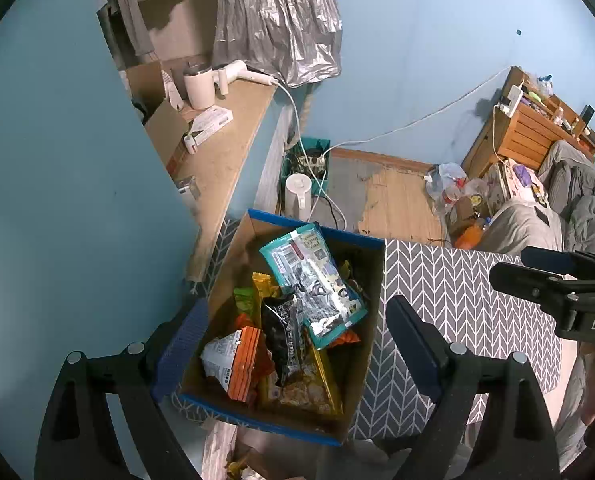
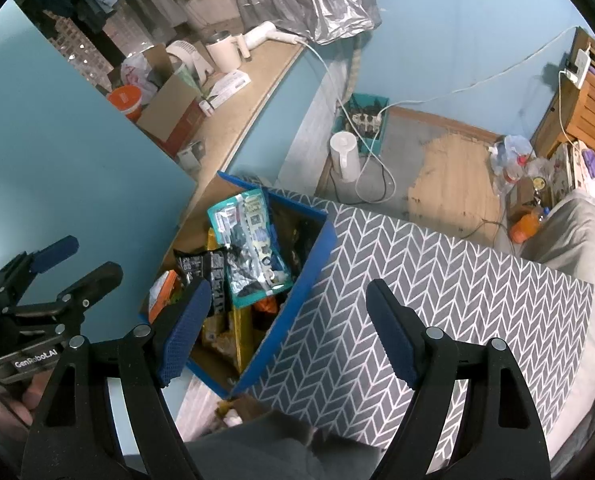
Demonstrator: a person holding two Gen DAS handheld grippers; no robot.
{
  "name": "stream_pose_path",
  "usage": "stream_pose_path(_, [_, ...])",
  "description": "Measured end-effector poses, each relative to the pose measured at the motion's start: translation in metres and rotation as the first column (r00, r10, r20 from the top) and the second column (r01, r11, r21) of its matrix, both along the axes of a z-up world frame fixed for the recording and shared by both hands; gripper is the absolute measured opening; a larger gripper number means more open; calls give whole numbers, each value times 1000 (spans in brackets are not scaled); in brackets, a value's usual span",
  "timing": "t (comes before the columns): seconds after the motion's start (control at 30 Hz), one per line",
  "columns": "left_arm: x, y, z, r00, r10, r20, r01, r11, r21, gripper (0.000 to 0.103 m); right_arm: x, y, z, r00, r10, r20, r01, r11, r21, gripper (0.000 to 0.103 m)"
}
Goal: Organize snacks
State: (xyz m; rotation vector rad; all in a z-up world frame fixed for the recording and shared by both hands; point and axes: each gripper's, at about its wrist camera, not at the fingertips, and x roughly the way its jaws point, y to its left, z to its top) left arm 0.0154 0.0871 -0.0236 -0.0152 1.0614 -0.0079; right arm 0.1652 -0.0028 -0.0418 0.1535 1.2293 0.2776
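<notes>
A cardboard box with blue edges (image 1: 361,240) (image 2: 317,248) sits at the left end of a grey chevron-patterned table (image 1: 457,292) (image 2: 437,280). It holds several snack packs: a teal pack (image 1: 317,280) (image 2: 253,248) on top, a black pack (image 1: 283,328) (image 2: 205,264), an orange box (image 1: 241,364) and yellow packs (image 1: 309,388). My left gripper (image 1: 297,344) is open and empty, held above the box. My right gripper (image 2: 289,332) is open and empty, above the box's right wall. Each gripper shows at the edge of the other's view.
A blue wall panel (image 1: 77,220) stands left of the box. A wooden shelf (image 1: 225,152) behind it carries a cup, a hair dryer and boxes. A white kettle (image 1: 297,196), cables and a teal bin lie on the floor. A bed (image 1: 537,220) is at right.
</notes>
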Motion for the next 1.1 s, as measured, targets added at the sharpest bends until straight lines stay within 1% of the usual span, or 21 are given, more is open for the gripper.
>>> stream_pose_path(0.3, [-2, -4, -3, 1000, -16, -22, 16, 1000, -5, 91, -1, -2, 2, 1000, 0, 4, 0, 1000, 3, 81])
stream_pose_path(0.4, [-2, -4, -4, 999, -22, -36, 21, 1000, -18, 91, -1, -3, 3, 1000, -1, 4, 1, 1000, 4, 81])
stream_pose_path(0.67, [0, -4, -3, 998, -38, -41, 37, 999, -17, 91, -1, -2, 4, 1000, -1, 2, 1, 1000, 5, 81])
stream_pose_path(0.8, [2, -4, -4, 998, -38, -52, 36, 999, -29, 91, -1, -1, 4, 1000, 0, 4, 0, 1000, 3, 81])
stream_pose_path(1.1, [3, -1, -4, 998, -34, -45, 33, 999, -25, 91, 0, 3, 5, 1000, -5, -1, 5, 1000, 7, 81])
